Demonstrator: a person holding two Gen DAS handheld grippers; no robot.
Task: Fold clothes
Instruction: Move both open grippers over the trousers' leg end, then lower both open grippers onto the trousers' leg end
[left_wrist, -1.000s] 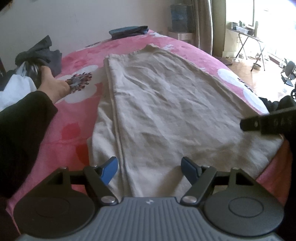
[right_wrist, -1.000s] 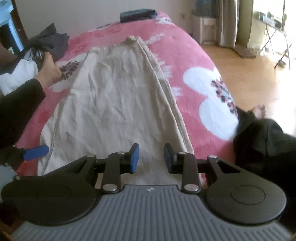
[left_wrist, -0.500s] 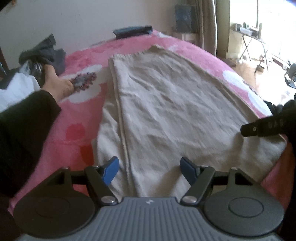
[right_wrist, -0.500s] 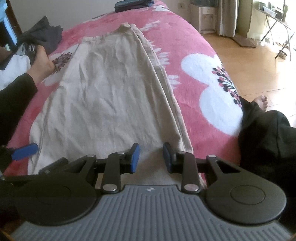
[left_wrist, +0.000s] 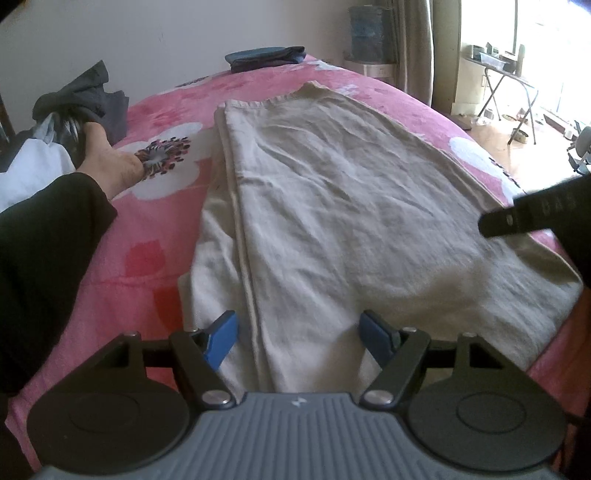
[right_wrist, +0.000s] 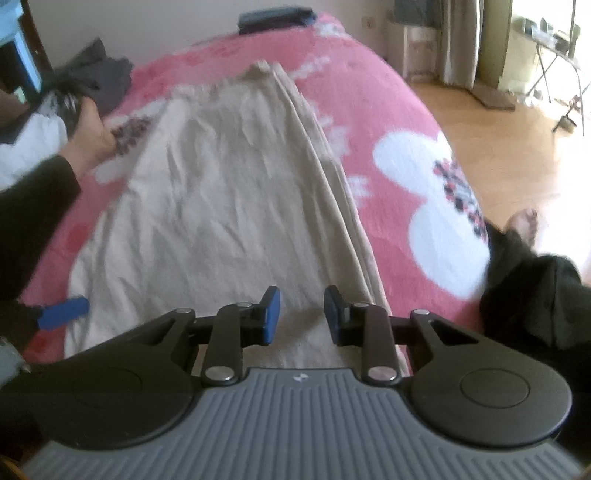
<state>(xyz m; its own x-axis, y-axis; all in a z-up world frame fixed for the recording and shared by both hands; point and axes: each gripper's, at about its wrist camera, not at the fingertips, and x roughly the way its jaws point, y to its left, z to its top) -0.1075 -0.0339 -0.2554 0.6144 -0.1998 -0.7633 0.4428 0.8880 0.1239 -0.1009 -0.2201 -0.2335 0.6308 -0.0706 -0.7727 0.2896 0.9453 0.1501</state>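
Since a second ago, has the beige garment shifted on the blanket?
No. The beige garment lies where it did, its left edge the same distance from the blanket's flower print.

Both wrist cameras look steeply down from the bed's (left_wrist: 159, 229) near end, close over the same cloth (left_wrist: 332, 221).

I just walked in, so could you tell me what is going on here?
A person kneeling on a pink flowered bed is folding clothes with a gripper in each hand. A beige garment lies spread flat. The left gripper and right gripper are both open over its near edge, gripping nothing yet.
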